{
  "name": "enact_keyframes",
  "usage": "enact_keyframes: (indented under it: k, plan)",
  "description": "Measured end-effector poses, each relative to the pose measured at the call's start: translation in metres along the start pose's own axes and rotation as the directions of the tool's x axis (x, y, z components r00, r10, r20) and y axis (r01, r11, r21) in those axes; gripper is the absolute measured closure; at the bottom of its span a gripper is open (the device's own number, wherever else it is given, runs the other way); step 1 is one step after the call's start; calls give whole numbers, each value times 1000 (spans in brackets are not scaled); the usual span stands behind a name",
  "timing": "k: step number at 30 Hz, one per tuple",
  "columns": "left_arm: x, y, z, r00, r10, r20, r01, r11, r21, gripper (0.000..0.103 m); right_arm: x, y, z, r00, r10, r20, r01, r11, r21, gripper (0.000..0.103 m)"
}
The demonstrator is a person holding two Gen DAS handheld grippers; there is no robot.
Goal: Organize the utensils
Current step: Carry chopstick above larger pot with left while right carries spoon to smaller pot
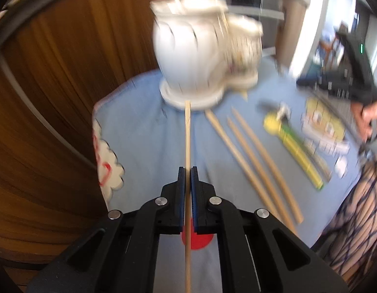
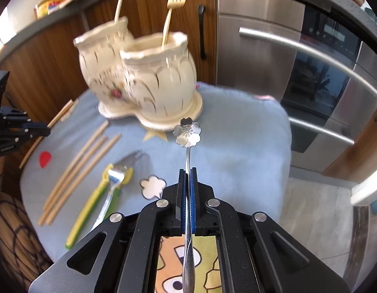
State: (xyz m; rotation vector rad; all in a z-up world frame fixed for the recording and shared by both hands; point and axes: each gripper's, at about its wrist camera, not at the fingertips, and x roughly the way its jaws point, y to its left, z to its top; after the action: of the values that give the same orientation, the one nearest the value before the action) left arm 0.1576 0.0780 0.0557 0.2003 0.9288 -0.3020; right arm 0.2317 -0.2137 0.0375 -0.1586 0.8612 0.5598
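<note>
Where the wooden cabinet fronts (image 2: 149, 7) and a steel oven with long bar handles (image 2: 310, 56) close the room behind, a pale blue cloth with cartoon prints (image 2: 237, 134) covers the working surface. On the cloth stands a cream ceramic double-pot utensil holder with gold lines (image 2: 144, 78), on its own base; a gold fork (image 2: 175, 2) rises from its nearer pot and a pale stick (image 2: 118, 6) from the farther one.

The left gripper (image 1: 187, 171) is closed on a thin wooden chopstick (image 1: 187, 131), which runs straight between the pads and points toward the holder's base. The right gripper (image 2: 187, 171) is closed on the handle of a silver spoon with a flower-shaped end (image 2: 187, 131), and the flower is just in front of the holder.

Three more wooden chopsticks (image 2: 76, 175) lie side by side on the cloth. Near them lie a green and yellow plastic-handled utensil (image 2: 90, 205) and a steel fork (image 2: 112, 183), which rests over it. These things lie between the two grippers. The left wrist view is blurred. No writing can be read.
</note>
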Motion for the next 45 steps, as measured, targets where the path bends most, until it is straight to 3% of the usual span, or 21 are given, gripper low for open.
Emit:
enact_keyframes:
  k: [2, 5, 8, 14, 18, 21, 26, 30, 36, 45]
  plan:
    - [-16, 6, 7, 995, -6, 97, 10, 999, -41, 99, -10, 0, 3, 999, 12, 39, -12, 1000, 14, 99]
    - [-42, 9, 16, 972, -2, 236, 25, 995, -94, 99, -28, -2, 11, 992, 42, 118, -47, 998, 38, 99]
    - [-60, 15, 28, 932, -2, 363, 59, 987, -148, 99, -47, -1, 20, 976, 78, 205, -94, 993, 70, 99]
    - [-72, 18, 55, 872, 34, 489, 92, 969, -230, 99, -67, 6, 46, 918, 133, 375, -187, 976, 113, 99]
    - [-76, 18, 78, 817, 31, 576, 157, 949, -273, 99, -67, 12, 62, 882, 154, 445, -235, 963, 132, 99]
    - [-72, 14, 89, 785, 36, 619, 182, 941, -286, 99, -61, 17, 71, 860, 165, 483, -263, 954, 142, 99]
    - [-64, 13, 109, 751, 74, 656, 183, 932, -314, 99, -53, 23, 85, 822, 149, 549, -273, 950, 151, 99]
    - [-57, 20, 125, 714, 91, 694, 211, 917, -337, 99, -50, 23, 100, 794, 107, 599, -243, 958, 152, 99]
    - [-50, 25, 136, 683, 129, 719, 208, 909, -360, 99, -37, 19, 122, 787, 72, 613, -214, 964, 161, 99]
    - [-46, 35, 143, 616, 212, 758, 206, 886, -415, 99, -22, 24, 141, 762, -3, 647, -139, 976, 168, 99]
